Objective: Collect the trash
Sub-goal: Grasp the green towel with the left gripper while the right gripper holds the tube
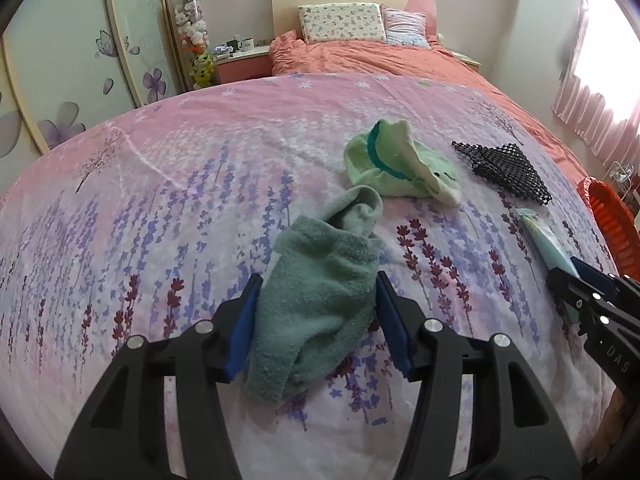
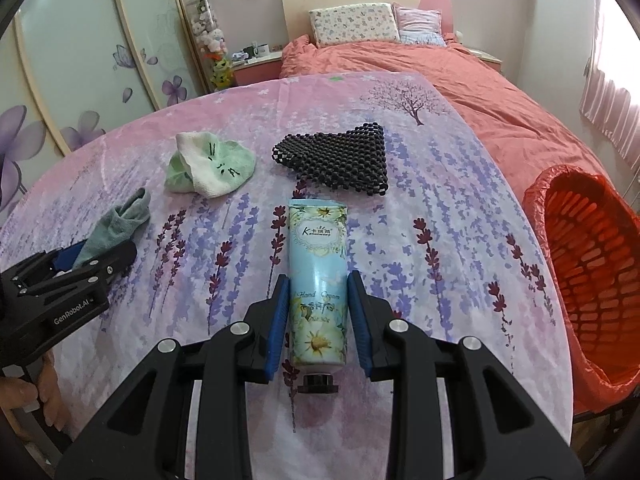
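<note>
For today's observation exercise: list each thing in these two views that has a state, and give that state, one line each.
Left tool: open, fingers either side of the teal sock.
Right tool: open, straddling the hand cream tube.
Hand cream tube: lying flat, cap on.
Light green sock: crumpled.
Black beaded mat: flat.
Red basket: lined with a red bag.

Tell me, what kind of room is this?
Most likely a bedroom: a bed with pillows against a headboard, a nightstand beside it, and sliding wardrobe doors with flower prints along the wall.
</note>
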Available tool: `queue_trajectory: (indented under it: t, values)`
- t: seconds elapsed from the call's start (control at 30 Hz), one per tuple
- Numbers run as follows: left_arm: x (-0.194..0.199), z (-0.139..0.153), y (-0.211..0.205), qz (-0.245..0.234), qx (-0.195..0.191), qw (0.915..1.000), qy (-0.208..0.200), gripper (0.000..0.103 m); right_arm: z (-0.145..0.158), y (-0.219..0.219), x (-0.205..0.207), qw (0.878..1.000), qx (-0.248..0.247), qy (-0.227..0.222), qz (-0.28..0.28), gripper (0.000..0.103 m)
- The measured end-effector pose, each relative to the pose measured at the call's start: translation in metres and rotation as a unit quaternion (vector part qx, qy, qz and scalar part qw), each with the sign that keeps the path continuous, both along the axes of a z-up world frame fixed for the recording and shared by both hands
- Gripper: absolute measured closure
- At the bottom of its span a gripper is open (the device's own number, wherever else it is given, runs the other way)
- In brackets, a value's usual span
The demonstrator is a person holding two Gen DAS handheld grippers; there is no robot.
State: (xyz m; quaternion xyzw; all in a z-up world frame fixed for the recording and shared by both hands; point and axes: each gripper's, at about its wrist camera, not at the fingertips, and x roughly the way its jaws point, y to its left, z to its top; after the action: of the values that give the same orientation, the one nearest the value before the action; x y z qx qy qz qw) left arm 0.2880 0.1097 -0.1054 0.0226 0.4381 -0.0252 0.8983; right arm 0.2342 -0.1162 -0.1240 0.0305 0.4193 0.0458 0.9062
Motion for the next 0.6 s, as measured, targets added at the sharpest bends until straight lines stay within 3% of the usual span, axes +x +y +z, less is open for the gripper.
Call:
queue_trajectory:
  t: [0.6]
  values:
    - [-0.0021,-0.0013,0.0034,0.013,-0.003,0.9999,0.000,0.044,0.0008,0.0017,-0.0002,1.000,0.003,0.001,0.000,0.072]
